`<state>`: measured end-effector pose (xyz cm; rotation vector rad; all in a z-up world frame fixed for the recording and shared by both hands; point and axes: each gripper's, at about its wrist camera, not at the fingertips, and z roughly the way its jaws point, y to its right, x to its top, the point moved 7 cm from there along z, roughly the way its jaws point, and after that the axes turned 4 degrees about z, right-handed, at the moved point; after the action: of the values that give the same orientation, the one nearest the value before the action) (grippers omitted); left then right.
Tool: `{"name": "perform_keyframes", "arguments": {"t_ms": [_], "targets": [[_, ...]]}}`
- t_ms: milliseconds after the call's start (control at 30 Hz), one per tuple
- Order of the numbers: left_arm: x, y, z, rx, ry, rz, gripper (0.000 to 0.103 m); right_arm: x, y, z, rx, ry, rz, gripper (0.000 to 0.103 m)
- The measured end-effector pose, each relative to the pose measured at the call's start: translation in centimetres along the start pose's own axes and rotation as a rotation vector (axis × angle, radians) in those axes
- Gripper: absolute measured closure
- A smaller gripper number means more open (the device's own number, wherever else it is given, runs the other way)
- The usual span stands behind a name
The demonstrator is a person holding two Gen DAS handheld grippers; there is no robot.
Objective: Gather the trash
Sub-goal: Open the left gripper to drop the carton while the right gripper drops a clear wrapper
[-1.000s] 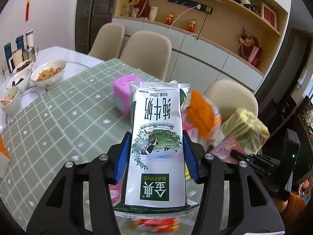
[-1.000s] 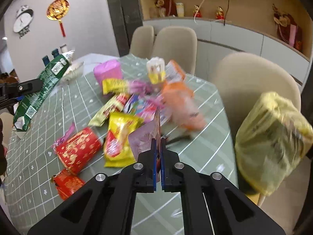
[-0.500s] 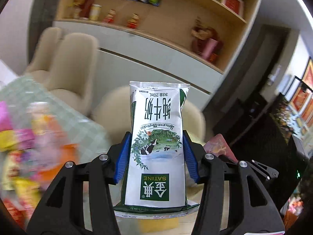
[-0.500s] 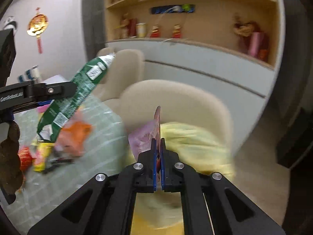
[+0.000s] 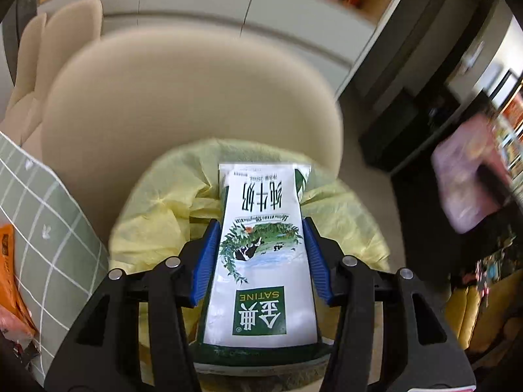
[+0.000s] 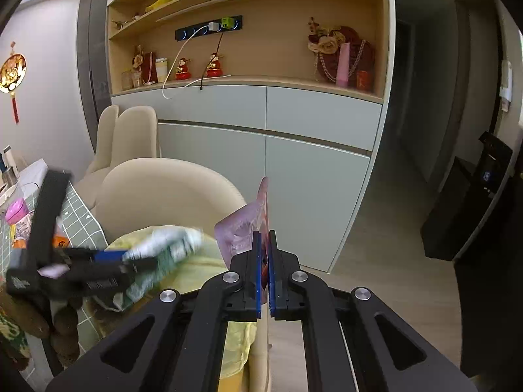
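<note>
My left gripper [image 5: 261,228] is shut on a white and green milk pouch [image 5: 261,254], its blue pads pressing both long edges. The pouch hangs over the open mouth of a yellow trash bag [image 5: 163,209] that sits on a beige chair. In the right wrist view the same left gripper [image 6: 130,256] shows blurred above the yellow bag [image 6: 196,261]. My right gripper [image 6: 264,241] is shut on a thin pink wrapper [image 6: 242,228], held on edge just right of the bag. That wrapper [image 5: 470,176] appears blurred at the right of the left wrist view.
A beige chair back [image 5: 183,98] curves behind the bag. The green checked tablecloth [image 5: 49,228] with orange and pink wrappers [image 6: 19,225] lies at the left. Grey cabinets [image 6: 278,150] and wooden shelves stand behind, and a dark unit [image 6: 470,209] stands on the floor at the right.
Both grippers swung right, away from the littered table to the yellow bag on the chair. The left one tipped downward over the bag's mouth. Both grips stayed the same.
</note>
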<state>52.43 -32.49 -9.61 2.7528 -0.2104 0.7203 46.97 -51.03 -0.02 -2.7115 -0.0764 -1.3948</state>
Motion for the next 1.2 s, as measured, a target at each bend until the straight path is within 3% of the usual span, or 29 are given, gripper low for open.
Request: {"name": "perform_keyframes", "arguments": {"t_ms": [100,267,367,467,667,900,1067,1200], "targets": [[-0.7,-0.1,0.8,0.022,-0.042,0.02,0.055,-0.4,0.1,0.7,0.014,-0.009,0.01,0.098],[-1.4,-2.1,0.9,0.079,-0.043,0.005,0.055,-0.4,-0.6,2.2,0.06,-0.022,0.03,0.098],[-0.9,-2.9,-0.1,0.018,-0.004,-0.043,0.055,-0.4,-1.2,2.9,0.084,-0.027,0.034,0.098],[-0.6,-3.3,-1.4,-0.022,0.026,-0.067,0.043,-0.4,-2.2,3.4,0.107,-0.033,0.036,0.098],[-0.2,-3.8,-5.8,0.008,0.108,-0.065,0.039,-0.4,-4.9,3.9,0.179,-0.058,0.042,0.098],[-1.5,-6.5,-10.1,0.121,0.211,-0.052,0.039,-2.6,-10.7,6.3,0.324,-0.168,0.03,0.098],[-3.1,-7.4,-10.7,0.154,0.206,-0.077,0.039,-7.0,-13.5,9.0,0.295,-0.282,-0.075,0.098],[-4.6,-8.1,-10.6,0.162,0.18,-0.111,0.039,-8.4,-13.3,10.0,0.28,-0.325,-0.079,0.098]]}}
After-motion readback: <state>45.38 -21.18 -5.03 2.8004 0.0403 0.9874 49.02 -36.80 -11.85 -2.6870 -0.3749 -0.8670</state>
